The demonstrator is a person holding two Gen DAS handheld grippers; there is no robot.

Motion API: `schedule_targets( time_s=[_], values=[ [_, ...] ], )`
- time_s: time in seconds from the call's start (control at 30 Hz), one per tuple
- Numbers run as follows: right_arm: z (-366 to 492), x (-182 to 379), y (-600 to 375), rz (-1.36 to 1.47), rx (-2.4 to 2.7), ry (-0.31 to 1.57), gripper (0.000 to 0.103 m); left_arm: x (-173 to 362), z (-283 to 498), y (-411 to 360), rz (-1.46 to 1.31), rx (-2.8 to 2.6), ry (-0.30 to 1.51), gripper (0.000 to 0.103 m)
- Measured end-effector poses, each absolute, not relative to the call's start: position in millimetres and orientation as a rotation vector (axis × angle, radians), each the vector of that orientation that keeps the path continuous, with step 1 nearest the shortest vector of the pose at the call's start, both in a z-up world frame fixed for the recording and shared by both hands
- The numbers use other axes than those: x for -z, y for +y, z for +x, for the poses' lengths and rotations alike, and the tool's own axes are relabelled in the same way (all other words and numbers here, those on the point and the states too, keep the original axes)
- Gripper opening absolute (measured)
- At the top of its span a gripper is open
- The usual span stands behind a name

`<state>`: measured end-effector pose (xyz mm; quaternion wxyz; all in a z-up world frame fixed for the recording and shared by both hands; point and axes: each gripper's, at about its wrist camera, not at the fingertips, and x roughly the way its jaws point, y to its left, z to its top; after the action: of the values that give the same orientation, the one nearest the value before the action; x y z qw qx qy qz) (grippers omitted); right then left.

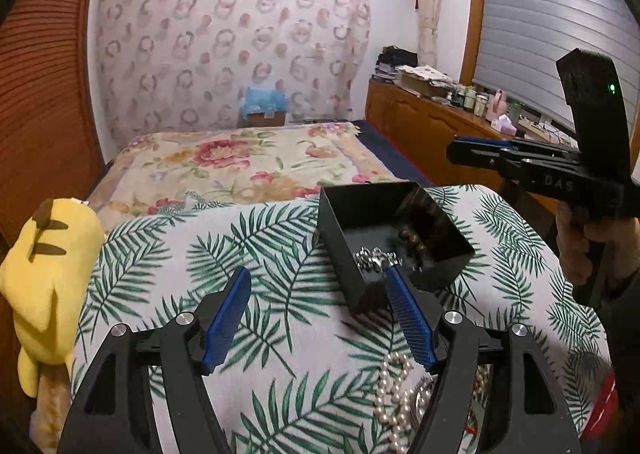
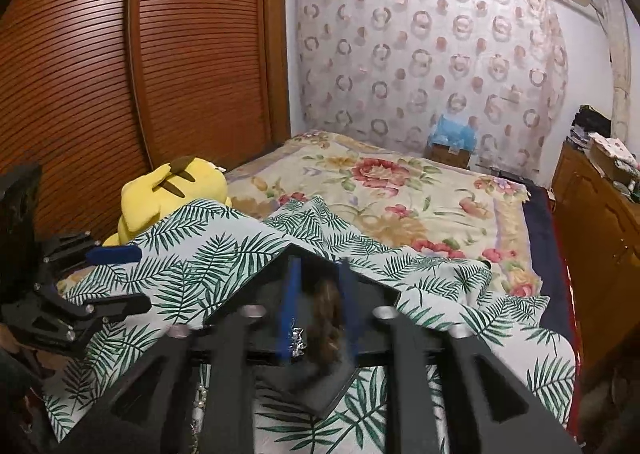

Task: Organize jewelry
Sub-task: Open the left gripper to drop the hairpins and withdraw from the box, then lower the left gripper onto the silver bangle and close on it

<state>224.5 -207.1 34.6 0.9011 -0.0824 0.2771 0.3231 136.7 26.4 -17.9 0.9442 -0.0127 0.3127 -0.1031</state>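
A glossy black open-topped rectangular box point(image 1: 394, 232) sits on a white cloth printed with green palm fronds point(image 1: 256, 294); whether that cloth covers a bench or part of the bed cannot be told. Inside the box lie a cluster of silver metallic jewelry point(image 1: 374, 257) against the near wall and a string of brown beads point(image 1: 414, 240) just beside it toward the middle. In the right wrist view the same silver piece point(image 2: 297, 342) and brown beads point(image 2: 328, 318) appear close up inside the box point(image 2: 308, 386).

Outside the box, nearer the camera, a strand of white pearls point(image 1: 394, 394) lies looped on the cloth, partly under the left gripper's right finger, with a round metallic piece point(image 1: 424, 398) touching it.

The left gripper point(image 1: 318, 282) has its blue-padded fingers spread wide and holds nothing; its right fingertip stands at the near edge of the box. The right gripper point(image 2: 318, 278) is over the box with its blue pads fairly narrow, flanking the brown beads; blur leaves it unclear whether they clamp them. From the left wrist view, that gripper point(image 1: 454, 152) is held in the air above and right of the box, gripped by a hand point(image 1: 592, 250).

A yellow plush toy with brown-tipped ears point(image 1: 44, 282) rests at the cloth's left edge. Beyond lies a bed with a floral blanket point(image 1: 240, 166), and a wooden dresser point(image 1: 432, 126) stands to the right.
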Motion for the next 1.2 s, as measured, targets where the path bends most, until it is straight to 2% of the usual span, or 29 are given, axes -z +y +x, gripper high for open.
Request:
schedule_targets(
  time_s=[0.27, 0.73, 1.2],
  values=[
    [185.9, -22.9, -223.2, -0.155, -0.625, 0.592, 0.041, 35.2, 106.1, 19.2, -0.036, 0.230, 0.661, 0.071],
    [95.6, 42.8, -246.4, -0.099, -0.550, 0.674, 0.041, 67.8, 63.0, 9.0, -0.070, 0.241, 0.707, 0.071],
    [73.7, 62.5, -248.6, -0.059, -0.551, 0.693, 0.041, 79.1, 52.5, -3.1, -0.045, 0.249, 0.738, 0.072]
  ],
)
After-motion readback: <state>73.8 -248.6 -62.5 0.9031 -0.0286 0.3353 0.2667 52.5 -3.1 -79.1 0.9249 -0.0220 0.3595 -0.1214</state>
